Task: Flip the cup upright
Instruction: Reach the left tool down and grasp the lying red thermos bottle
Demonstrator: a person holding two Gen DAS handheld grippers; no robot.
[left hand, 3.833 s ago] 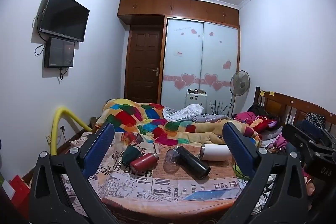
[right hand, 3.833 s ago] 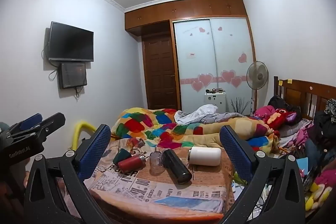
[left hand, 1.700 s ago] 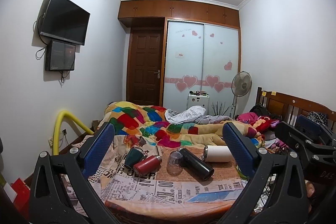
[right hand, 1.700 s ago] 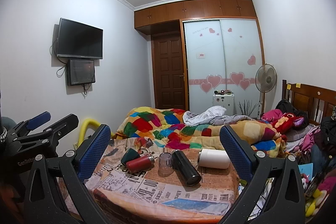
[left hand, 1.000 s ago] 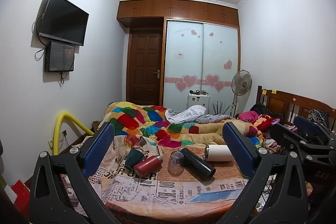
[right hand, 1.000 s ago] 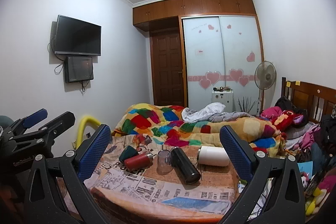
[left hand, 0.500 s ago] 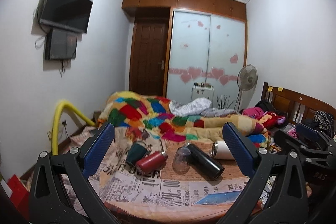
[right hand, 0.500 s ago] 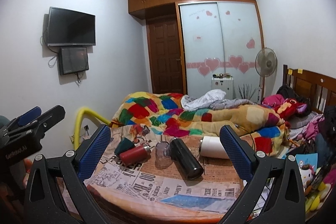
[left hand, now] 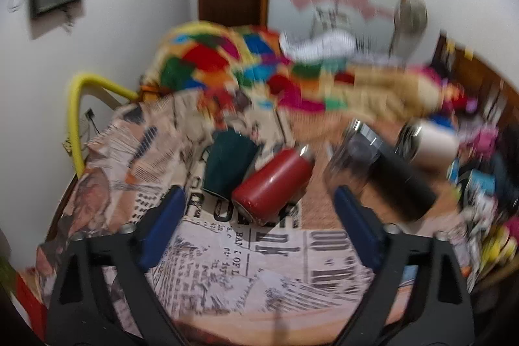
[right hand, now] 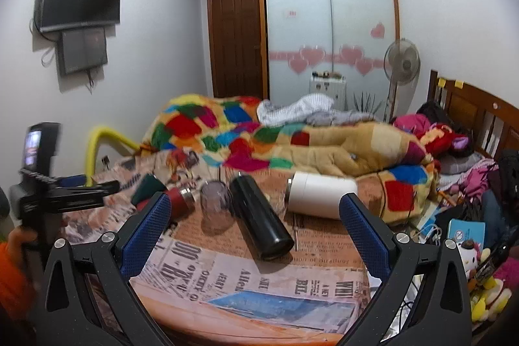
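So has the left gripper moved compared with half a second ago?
Yes. The left gripper has dropped toward the table; the red bottle looms larger between its open fingers, and the blur fits motion.

Newspaper sheets [right hand: 246,271] spread over the counter [right hand: 259,326] carry the only legible print. In the right wrist view, upside-down headline fragments can be made out: "00", "BILL", "JERRY", "Allen". In the blurred left wrist view, "00" and "OF" are read on the same newspaper; the rest is smeared.

Left gripper [left hand: 259,222]: jaws spread wide, lower centre of frame (view blurred). Right gripper [right hand: 254,234]: likewise agape, lower centre, holding nothing.
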